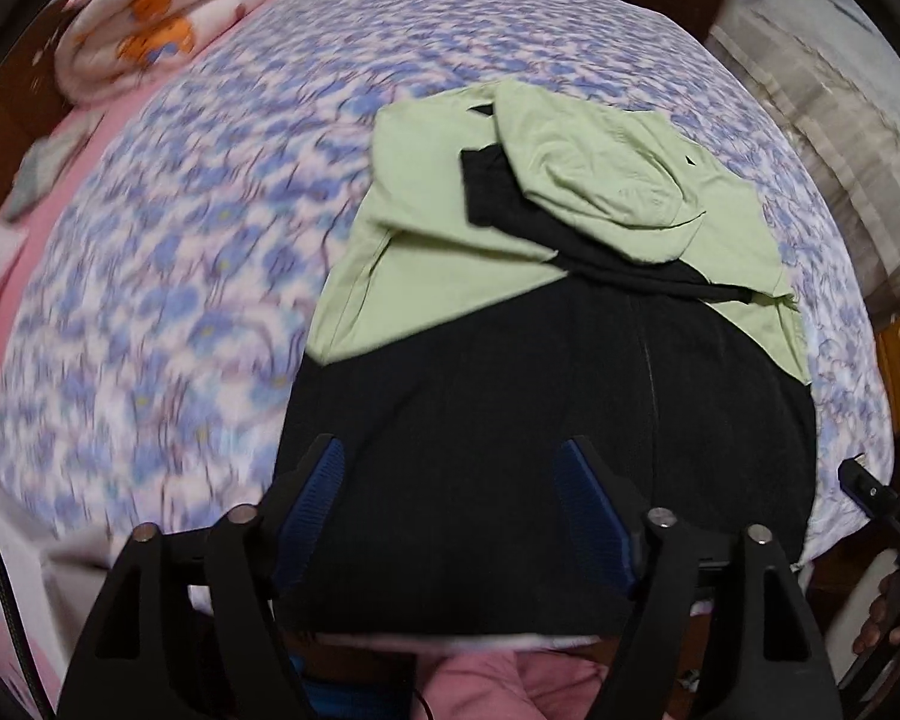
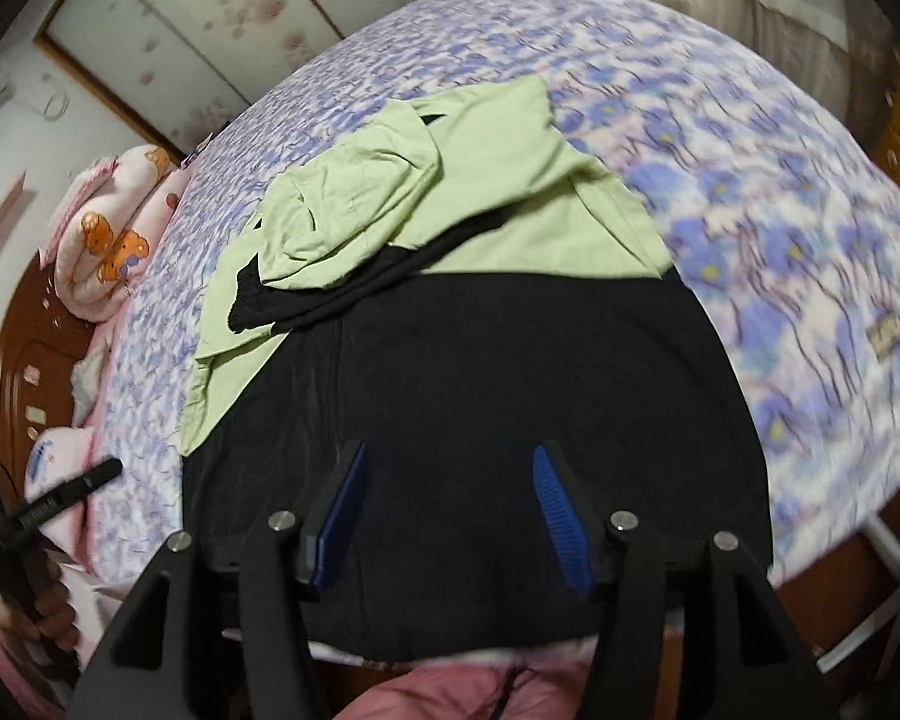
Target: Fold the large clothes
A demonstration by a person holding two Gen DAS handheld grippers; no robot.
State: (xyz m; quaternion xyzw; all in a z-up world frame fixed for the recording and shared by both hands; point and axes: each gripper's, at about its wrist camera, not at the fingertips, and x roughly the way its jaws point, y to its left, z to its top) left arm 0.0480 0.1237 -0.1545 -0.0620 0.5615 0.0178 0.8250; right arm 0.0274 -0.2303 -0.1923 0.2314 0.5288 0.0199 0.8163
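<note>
Black-green jacket (image 1: 546, 396) lies on bed (image 1: 210, 276); L claw (image 1: 450, 498) & R claw (image 2: 450, 498) held open, empty; hem corners should be gripped evenly.

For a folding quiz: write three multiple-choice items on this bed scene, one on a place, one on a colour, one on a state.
1. Where does the rolled cartoon blanket lie?
A. at the bed's far corner by the headboard
B. on the jacket
C. on the floor

2. What colours is the jacket?
A. red and white
B. light green and black
C. all blue

3. How does the right gripper stand?
A. shut on the hood
B. shut on the bedspread
C. open, holding nothing

Answers: 1 A, it sits beside the wooden headboard, clear of the jacket. 2 B, green upper part and hood, black lower part. 3 C, blue pads apart with no cloth between them.
</note>
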